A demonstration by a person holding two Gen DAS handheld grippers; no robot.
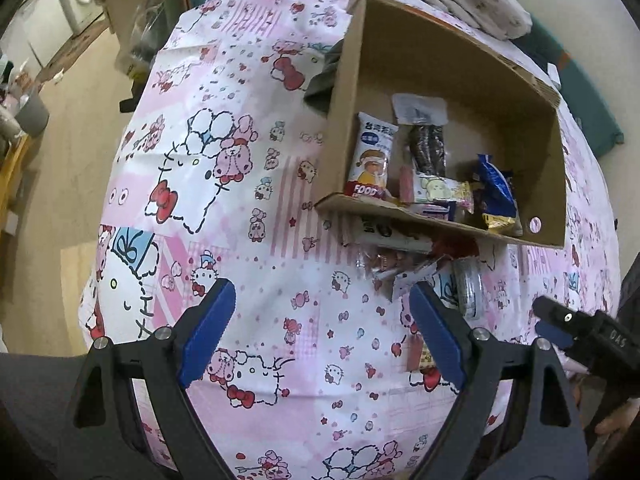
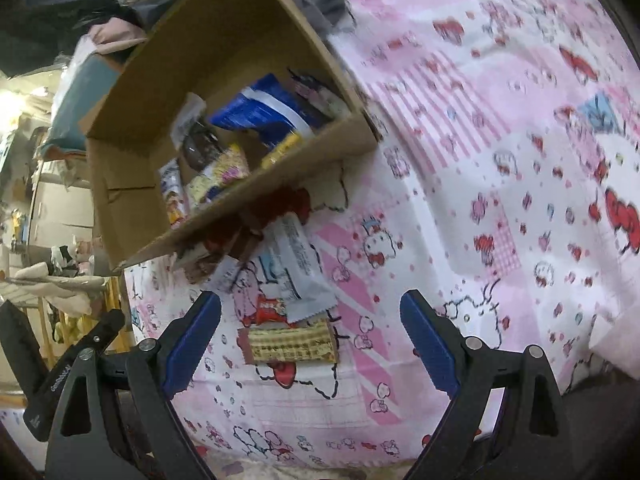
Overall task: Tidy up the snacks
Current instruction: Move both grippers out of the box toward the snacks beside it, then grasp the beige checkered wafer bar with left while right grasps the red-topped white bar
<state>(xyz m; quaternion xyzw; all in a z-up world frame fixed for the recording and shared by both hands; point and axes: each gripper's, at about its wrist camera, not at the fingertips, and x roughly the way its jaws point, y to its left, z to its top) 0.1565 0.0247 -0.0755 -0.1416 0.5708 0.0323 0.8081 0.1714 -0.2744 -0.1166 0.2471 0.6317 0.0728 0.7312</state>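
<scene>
The open brown cardboard box (image 1: 452, 64) is sitting on the pink cartoon-print cloth (image 1: 248, 184), already holding several wrapped snacks such as the white packet with a cartoon child (image 1: 370, 156), so it is serving as the collecting place. Loose snacks are lying just outside its near wall, among them the tan checkered wafer packet (image 2: 290, 345). The right gripper (image 2: 310, 326) is hovering wide open and empty just short of that packet, probably lining up a pick; the left gripper (image 1: 322, 318) is likewise gaping, holding nothing

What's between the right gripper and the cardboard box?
In the right wrist view, loose snacks lie between the right gripper and the cardboard box: a tan checked packet, then a white wrapper and red packets by its front wall.
</scene>
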